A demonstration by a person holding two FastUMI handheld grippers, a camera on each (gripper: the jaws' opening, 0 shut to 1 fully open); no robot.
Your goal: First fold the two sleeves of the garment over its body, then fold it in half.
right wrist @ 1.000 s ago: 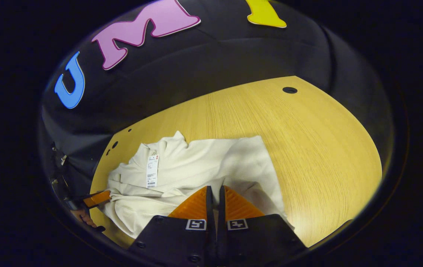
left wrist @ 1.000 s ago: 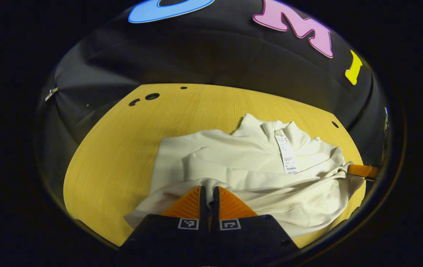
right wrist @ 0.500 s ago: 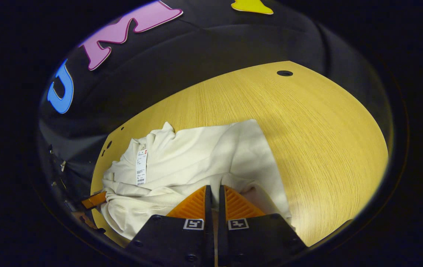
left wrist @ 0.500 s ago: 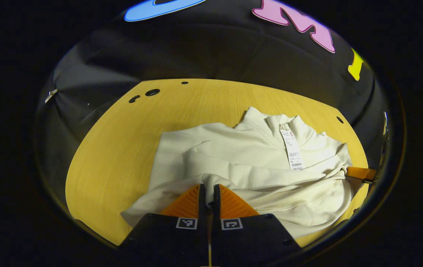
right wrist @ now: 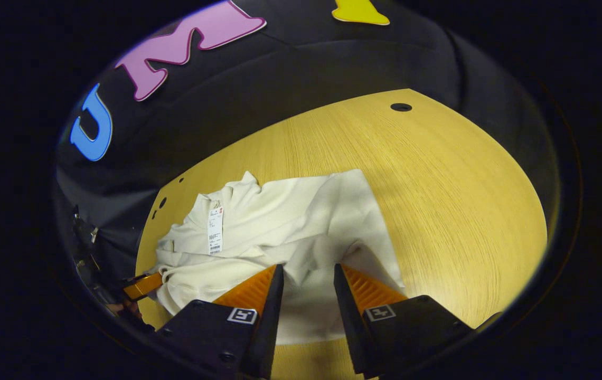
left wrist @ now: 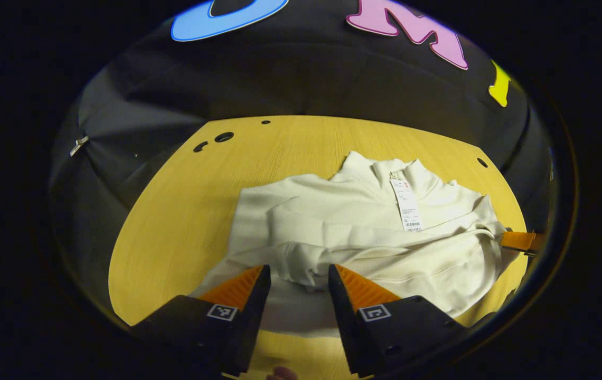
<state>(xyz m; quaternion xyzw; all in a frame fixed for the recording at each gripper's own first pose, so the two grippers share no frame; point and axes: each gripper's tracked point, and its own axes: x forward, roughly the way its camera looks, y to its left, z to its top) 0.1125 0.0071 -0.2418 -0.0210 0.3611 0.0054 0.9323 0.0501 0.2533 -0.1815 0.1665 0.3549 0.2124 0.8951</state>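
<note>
We logged the left gripper (left wrist: 298, 267) at 6 o'clock of the left gripper view: two wedge-shaped fingers (left wrist: 237, 287) with ribbed sloping faces, each set on a matte black block (left wrist: 417, 327). Each block carried a square black-and-white marker, one at 7 o'clock (left wrist: 221, 312) and one at 5 o'clock (left wrist: 374, 313). We noted a small round screw recess (left wrist: 385, 349) on the 5 o'clock block. The right gripper (right wrist: 308, 266) in the right gripper view had the same build: ribbed wedges, black blocks, two square markers (right wrist: 242, 315), and screw heads (right wrist: 225, 357) at 7 o'clock.
</note>
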